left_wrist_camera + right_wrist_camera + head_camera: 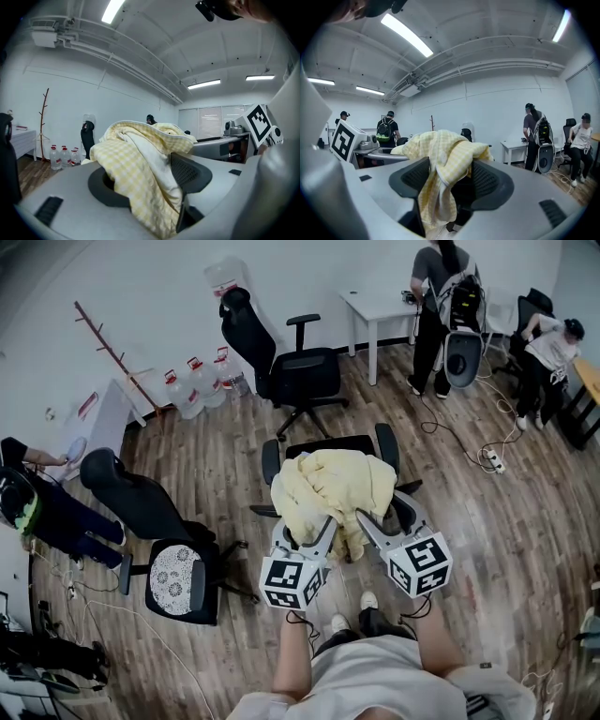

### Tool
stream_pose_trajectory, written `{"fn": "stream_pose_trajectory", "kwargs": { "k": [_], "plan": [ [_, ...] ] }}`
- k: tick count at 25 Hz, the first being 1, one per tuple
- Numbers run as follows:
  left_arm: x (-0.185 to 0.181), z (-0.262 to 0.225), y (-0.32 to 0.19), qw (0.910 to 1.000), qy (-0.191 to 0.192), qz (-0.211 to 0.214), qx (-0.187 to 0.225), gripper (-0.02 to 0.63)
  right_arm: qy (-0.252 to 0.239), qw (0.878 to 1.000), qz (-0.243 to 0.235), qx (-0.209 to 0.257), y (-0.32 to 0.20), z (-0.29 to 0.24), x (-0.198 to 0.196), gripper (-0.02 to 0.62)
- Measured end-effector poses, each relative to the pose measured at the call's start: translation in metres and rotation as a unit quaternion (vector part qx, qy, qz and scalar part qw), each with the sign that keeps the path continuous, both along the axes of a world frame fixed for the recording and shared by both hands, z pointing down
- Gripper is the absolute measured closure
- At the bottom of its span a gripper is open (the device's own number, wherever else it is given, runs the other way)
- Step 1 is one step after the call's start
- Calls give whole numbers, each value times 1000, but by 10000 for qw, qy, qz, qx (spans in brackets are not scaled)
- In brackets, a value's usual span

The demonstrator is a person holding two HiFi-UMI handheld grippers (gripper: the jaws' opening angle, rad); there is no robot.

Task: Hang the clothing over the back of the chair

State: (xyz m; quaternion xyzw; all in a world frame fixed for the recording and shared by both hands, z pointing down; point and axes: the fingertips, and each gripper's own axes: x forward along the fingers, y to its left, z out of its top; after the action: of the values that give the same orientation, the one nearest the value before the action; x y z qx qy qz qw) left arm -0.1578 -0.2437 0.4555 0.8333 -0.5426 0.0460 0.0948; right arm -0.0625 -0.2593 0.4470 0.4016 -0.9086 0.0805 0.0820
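A pale yellow checked garment lies bunched over the back of a black office chair at the centre of the head view. Both grippers stand at its near side. My left gripper is open; a fold of the garment hangs loosely between its jaws and covers the left pad. My right gripper is open too. A strip of the garment dangles between its two black pads, with a gap showing beside the right pad.
A second black chair stands further back, and a third with a patterned cushion at the left. Water bottles, a bare wooden coat stand and a white table line the far wall. People stand at right and left; cables cross the floor.
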Motion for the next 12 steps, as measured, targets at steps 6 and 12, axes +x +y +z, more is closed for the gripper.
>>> {"fn": "stream_pose_trajectory", "kwargs": {
  "k": [6, 12],
  "plan": [
    [-9, -2, 12, 9999, -55, -151, 10, 286, 22, 9999, 139, 18, 6, -2, 10, 311],
    [-20, -4, 29, 9995, -131, -271, 41, 282, 87, 9997, 217, 98, 20, -3, 11, 311]
  ]
}}
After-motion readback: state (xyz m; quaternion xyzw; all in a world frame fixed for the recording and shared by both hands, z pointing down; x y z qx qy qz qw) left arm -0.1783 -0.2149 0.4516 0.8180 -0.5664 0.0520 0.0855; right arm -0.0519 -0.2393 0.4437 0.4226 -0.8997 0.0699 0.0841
